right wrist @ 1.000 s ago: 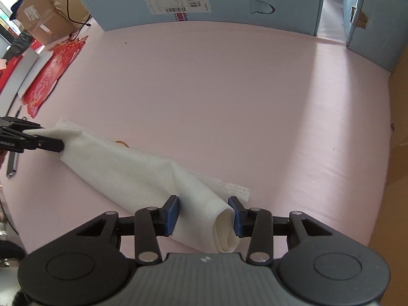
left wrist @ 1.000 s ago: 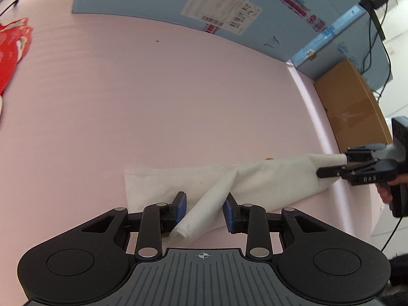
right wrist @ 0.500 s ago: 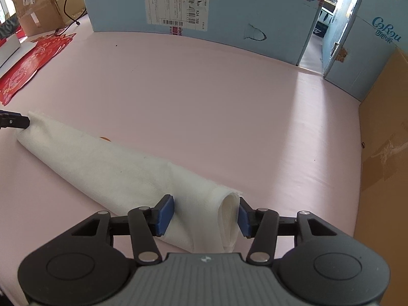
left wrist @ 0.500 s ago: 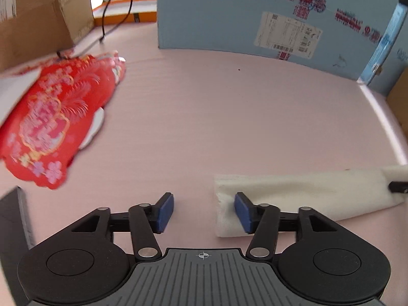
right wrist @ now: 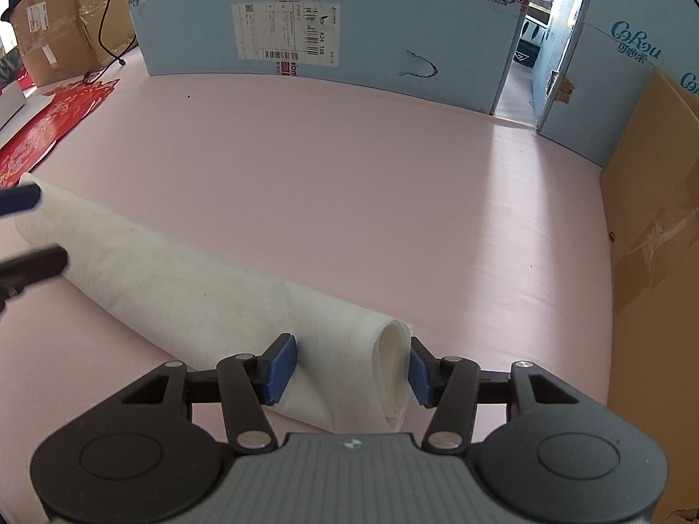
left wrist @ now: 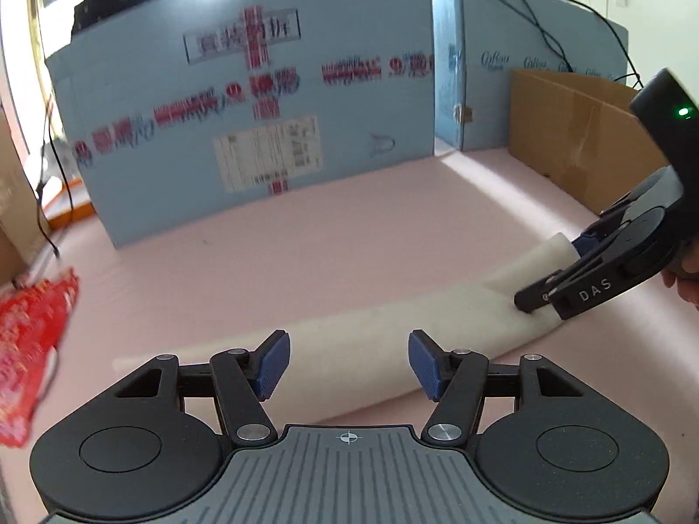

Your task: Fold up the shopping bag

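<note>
Currently one white shopping bag (right wrist: 183,288), rolled into a long loose tube, lies across the near part of the pink worktop (right wrist: 349,183). Two grippers are present. The left gripper (left wrist: 348,364) has its fingers spread over one end of the roll, pads not pressing. The right gripper (right wrist: 353,369) straddles the other, open end, fingers likewise spread with no visible pinch. Two light blue cardboard panels (right wrist: 332,17) wall the far edge; one brown cardboard panel (right wrist: 646,236) stands along the right edge. One red patterned item (right wrist: 48,131), possibly paper, lies at the left edge. Legible writing: "K24 188" on one shipping label (right wrist: 286,32), "DAS" on the right gripper's finger.
</note>
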Tool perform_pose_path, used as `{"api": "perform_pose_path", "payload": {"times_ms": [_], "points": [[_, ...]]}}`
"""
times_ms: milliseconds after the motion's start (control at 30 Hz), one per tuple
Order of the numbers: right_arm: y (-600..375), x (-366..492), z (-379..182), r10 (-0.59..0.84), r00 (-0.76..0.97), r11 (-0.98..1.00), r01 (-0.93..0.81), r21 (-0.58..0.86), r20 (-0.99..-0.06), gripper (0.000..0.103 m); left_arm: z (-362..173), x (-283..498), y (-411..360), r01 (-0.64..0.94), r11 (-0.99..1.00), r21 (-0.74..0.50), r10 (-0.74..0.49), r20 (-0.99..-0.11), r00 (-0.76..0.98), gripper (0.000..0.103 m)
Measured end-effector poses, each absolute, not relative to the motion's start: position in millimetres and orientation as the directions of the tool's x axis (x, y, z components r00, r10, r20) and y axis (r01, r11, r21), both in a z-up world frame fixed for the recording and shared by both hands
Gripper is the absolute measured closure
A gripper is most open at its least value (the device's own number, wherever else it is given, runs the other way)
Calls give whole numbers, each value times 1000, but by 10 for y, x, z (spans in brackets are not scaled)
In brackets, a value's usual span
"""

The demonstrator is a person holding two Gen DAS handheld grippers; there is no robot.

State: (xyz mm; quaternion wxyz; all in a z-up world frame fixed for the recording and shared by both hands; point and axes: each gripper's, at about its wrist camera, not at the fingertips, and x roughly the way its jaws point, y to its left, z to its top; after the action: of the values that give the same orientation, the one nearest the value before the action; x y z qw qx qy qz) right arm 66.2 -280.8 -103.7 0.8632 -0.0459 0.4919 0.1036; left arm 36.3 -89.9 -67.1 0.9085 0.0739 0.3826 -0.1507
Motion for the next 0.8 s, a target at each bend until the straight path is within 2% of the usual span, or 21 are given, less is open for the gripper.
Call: {"api": "perform_pose_path", "payload": {"times_ms": [133,267,333,400,467,533,600,667,800], "points": [[-2905,641,-1016,156,482,979,-193,69,-862,47,-833,490,-823,290,957,12,-181,-759,626,43],[-3253,601,-1004,299,454,950,-62,305,-840,48,-858,514,-832,301,953,20,-181,-761,623,42],[-3401,594,-1017,337,452,926,-3,377,-826,54,-867,527,-819,303,953,18,-183,-763,620,42],[-3484,599,-1045,322,444,925,38,377,-836,63,-879,563,-807,303,953,18,-182,-765,617,42],[-3448,610,-1046,283,447,944,28,329,-849,68,-860,504,-831,302,953,22,-178,-767,617,42],[-3291,618,-1014,208,458,975,-30,219,-864,64,-859,488,-843,300,954,26,-174,-768,617,42],[-3043,592,-985,68,494,995,-100,20,-867,43,-866,485,-844,301,953,31,-170,-767,619,39],[-2877,530,-992,-29,536,985,-129,-115,-844,37,-874,486,-842,298,954,39,-163,-766,621,36],[-2875,431,-950,-74,560,991,-53,-125,-825,37,-895,490,-828,295,954,51,-154,-762,628,27]]}}
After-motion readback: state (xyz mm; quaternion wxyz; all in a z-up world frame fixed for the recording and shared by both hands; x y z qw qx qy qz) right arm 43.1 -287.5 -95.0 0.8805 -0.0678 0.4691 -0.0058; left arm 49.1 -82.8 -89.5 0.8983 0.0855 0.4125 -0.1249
